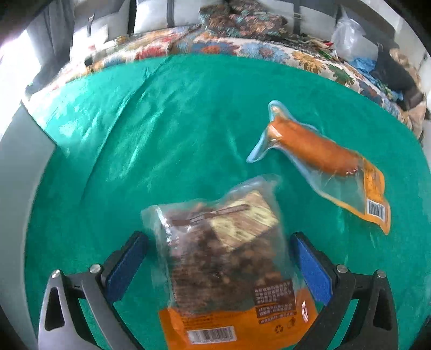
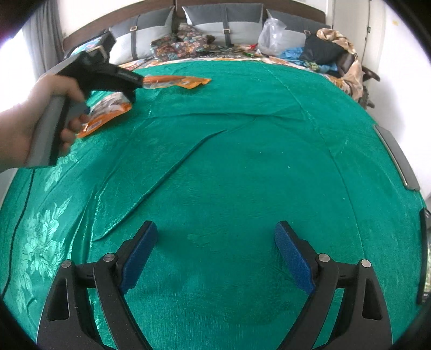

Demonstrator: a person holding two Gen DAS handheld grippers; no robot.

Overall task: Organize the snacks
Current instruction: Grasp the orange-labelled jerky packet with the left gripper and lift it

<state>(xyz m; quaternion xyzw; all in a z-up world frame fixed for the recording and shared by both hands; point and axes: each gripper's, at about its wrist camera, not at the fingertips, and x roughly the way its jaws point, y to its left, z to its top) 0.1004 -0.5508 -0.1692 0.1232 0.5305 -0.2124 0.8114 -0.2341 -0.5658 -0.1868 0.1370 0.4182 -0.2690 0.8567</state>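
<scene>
- Left gripper [image 1: 218, 258]: jaws apart around the brown snack packet [image 1: 223, 255]; the slippery film may slide out.
- Right gripper [image 2: 215, 255]: jaws apart, empty.
- Sausage pack [image 1: 323, 161] lies at 2 o'clock.

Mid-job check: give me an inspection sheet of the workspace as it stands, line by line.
Surface: green cloth spread over a bed, creased.
Job's things: brown snack pack lying between the left fingers; sausage pack further off, apart from it.
Clutter: clear plastic bag, patterned cushions and heaped clothes at the headboard end.
Grippers: left gripper open, straddling the brown snack pack; right gripper open over bare cloth.
Cables: a thin dark line near the cloth's left edge, unclear.
Surroundings: padded headboard, curtain.
</scene>
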